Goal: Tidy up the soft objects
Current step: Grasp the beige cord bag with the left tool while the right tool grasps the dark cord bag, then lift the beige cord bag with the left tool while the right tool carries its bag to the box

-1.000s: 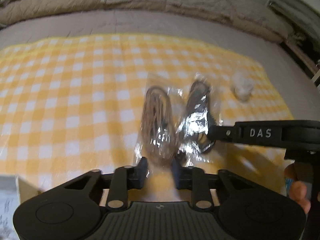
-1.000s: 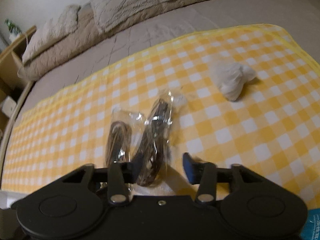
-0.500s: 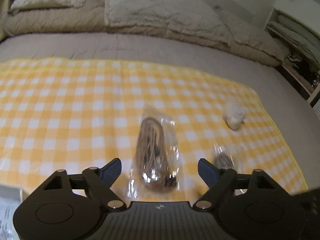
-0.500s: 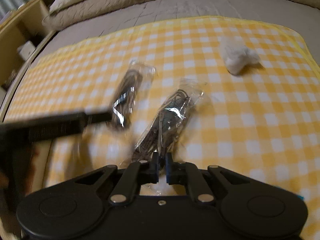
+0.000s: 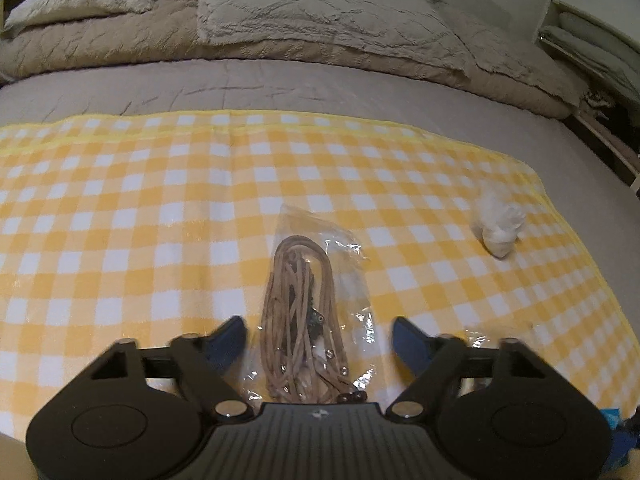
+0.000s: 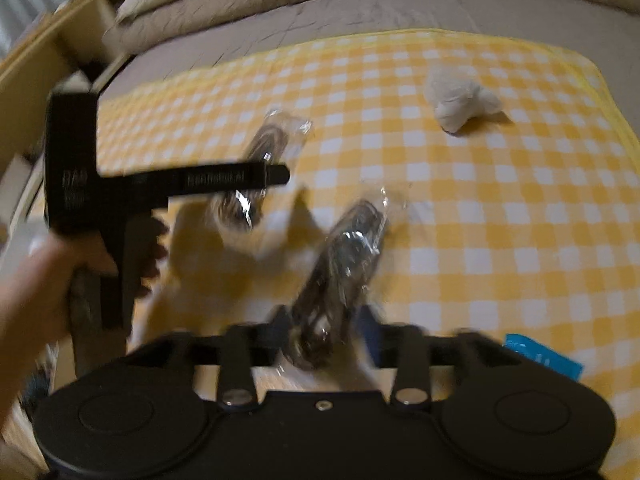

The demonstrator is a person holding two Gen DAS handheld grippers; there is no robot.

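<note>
Closing your left gripper (image 5: pixel 318 338) around the tan cord bag (image 5: pixel 308 312), pads not touching it yet; right gripper (image 6: pixel 326 326) is opening with the dark cord bag (image 6: pixel 344 256) between its jaws. Both bags are lying on the checked cloth (image 5: pixel 120 220): light, floppy, slick film. Pinch through to the cord bundle, not loose plastic. White wad (image 5: pixel 498 226) is sitting farther right, soft

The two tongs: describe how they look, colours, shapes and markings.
Both tongs are matte black. The left tongs have a ribbed central body, two rounded side lobes, silver pivot pins and blue-padded fingers. The right tongs share that build. From the side, the left tool shows white lettering, too blurred to read.
</note>
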